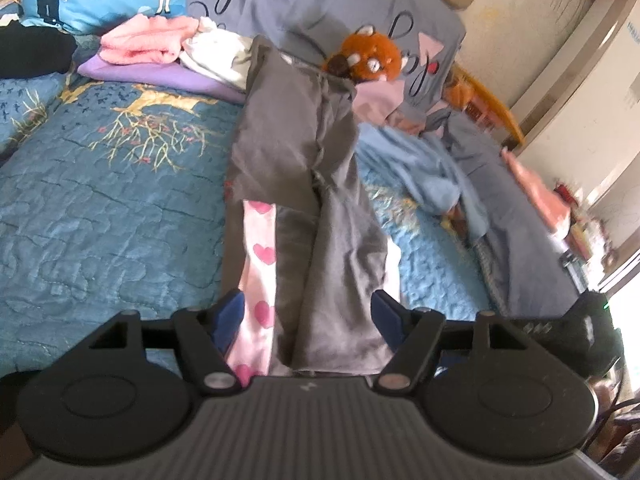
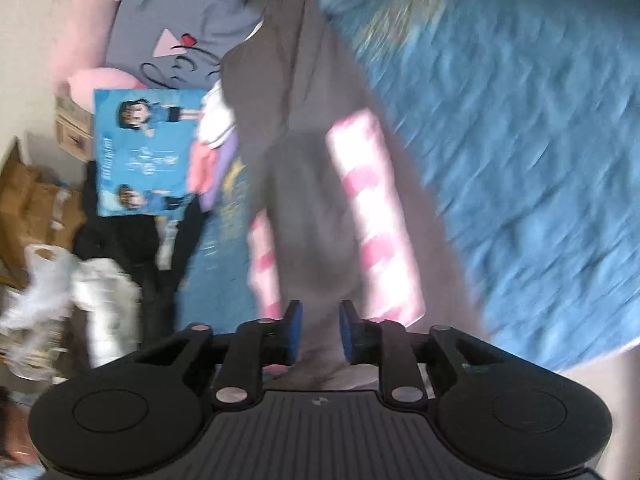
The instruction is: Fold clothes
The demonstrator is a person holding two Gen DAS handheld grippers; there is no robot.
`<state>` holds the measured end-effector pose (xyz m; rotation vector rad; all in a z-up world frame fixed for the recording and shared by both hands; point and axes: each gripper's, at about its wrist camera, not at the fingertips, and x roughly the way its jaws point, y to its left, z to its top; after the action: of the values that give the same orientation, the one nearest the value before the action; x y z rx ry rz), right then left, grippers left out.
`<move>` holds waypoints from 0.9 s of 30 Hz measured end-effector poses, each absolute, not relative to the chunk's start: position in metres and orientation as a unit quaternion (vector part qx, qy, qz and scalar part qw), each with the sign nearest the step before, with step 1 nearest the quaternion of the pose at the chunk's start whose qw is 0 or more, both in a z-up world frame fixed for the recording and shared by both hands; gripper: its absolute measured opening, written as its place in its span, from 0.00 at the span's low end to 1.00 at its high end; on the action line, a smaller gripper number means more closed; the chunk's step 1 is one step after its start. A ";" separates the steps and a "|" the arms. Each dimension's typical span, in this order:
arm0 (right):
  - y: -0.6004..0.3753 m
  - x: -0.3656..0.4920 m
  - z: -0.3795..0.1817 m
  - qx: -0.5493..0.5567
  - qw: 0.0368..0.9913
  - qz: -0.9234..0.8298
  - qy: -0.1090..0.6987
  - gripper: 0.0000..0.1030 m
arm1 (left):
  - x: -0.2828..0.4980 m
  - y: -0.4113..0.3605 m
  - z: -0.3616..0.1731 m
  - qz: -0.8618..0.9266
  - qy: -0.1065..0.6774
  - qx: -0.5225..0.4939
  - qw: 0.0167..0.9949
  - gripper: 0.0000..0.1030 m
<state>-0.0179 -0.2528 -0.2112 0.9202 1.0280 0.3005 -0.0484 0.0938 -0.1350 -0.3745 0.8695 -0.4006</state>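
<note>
The grey trousers (image 1: 316, 184) lie stretched along the blue quilt (image 1: 100, 200), waist toward the fox plush (image 1: 366, 58) and the leg ends near the person, with a pink heart-print lining (image 1: 260, 264) showing at the hems; the left gripper (image 1: 308, 316) has its jaws spread wide around both leg ends, the pads apart from the cloth, so it grasps nothing; the right gripper (image 2: 319, 330) has its jaws drawn narrow around a bunch of the grey cloth at one leg end, but this view is blurred and I cannot tell if the pads really press on it or only stand beside it. The step in hand seems to be taking the leg ends to fold them up toward the waist; to do it well, I think each gripper should catch both layers, grey and pink together, near the outer corners; lift only a little, keep the two hands level, and carry the hems straight along the length so the edges meet and no crease drags the quilt.
</note>
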 end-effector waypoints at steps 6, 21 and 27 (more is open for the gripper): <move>-0.275 -0.017 -0.222 0.429 0.756 0.116 0.481 0.28 | -0.024 0.071 -0.146 -0.231 0.445 -0.145 0.853 0.79; -0.284 -0.018 -0.229 0.464 0.745 0.133 0.461 0.30 | 0.008 0.042 -0.192 -0.267 0.533 -0.153 0.788 0.45; -0.277 -0.019 -0.230 0.447 0.750 0.148 0.465 0.30 | 0.010 0.045 -0.198 -0.255 0.549 -0.163 0.779 0.10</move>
<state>-0.0192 -0.2772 -0.2299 0.9766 1.0162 0.3228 0.0099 0.0449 -0.1979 -0.3530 1.1863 -0.5501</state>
